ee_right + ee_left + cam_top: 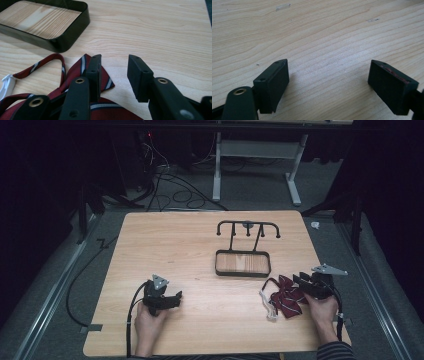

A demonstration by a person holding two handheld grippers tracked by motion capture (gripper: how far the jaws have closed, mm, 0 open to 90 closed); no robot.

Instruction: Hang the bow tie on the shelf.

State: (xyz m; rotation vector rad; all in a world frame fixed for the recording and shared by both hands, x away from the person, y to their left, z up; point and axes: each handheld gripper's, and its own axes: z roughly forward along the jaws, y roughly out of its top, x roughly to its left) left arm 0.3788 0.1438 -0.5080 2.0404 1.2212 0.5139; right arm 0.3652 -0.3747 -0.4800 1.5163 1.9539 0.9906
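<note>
Bright, evenly lit tabletop (pixel 200 250) amid dark surroundings; soft, slightly blurry close-ups.

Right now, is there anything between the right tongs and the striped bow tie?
No, nothing visible. The right tongs hang directly over the bow tie, jaws parted. Bare table lies between the tie and the black stand.

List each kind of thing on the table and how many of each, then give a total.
Bow tie: 1
Rack with tray: 1
Hand-held gripper: 2, left and right
Total: 4
</note>
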